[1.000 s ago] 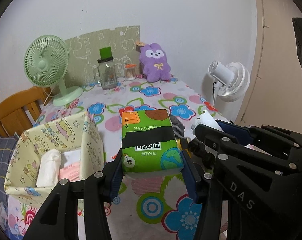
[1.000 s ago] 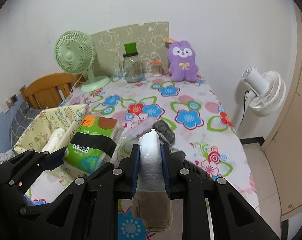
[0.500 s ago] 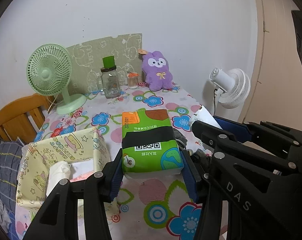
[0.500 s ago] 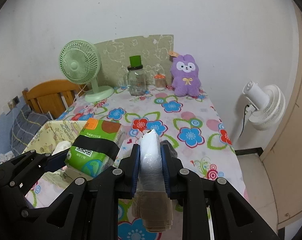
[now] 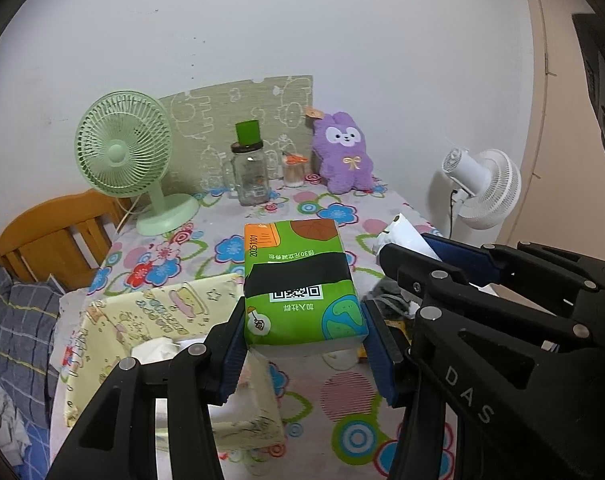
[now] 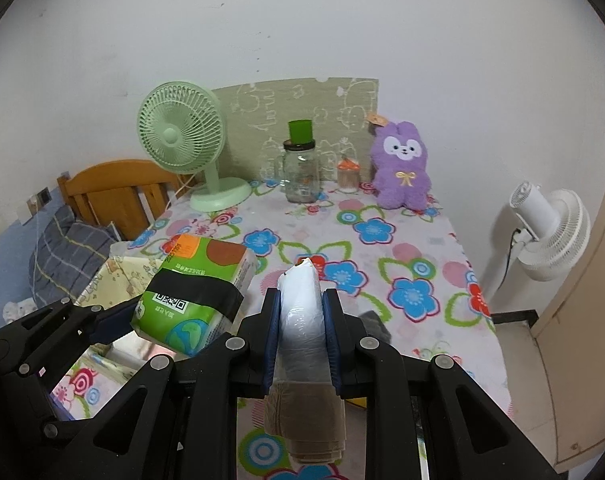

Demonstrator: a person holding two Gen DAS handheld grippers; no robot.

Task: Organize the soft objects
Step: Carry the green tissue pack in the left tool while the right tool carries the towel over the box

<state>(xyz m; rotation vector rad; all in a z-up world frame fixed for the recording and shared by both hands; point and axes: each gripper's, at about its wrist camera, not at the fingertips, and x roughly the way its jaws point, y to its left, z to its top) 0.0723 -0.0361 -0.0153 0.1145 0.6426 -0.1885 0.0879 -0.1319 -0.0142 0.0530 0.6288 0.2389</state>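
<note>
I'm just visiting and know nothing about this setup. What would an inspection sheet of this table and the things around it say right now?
Surface: table under a flowered tablecloth.
Job's things: green tissue pack and a plastic-wrapped bundle, both held up off the table; yellow fabric bin at the table's left, white soft items inside.
Clutter: green desk fan, glass jar, small container, purple plush bunny, dark cloth.
Grippers: left gripper jaws clamped on the tissue pack; right gripper jaws shut on the bundle.
Cables: white fan cord down the wall.
Surroundings: wooden chair, plaid bedding.
</note>
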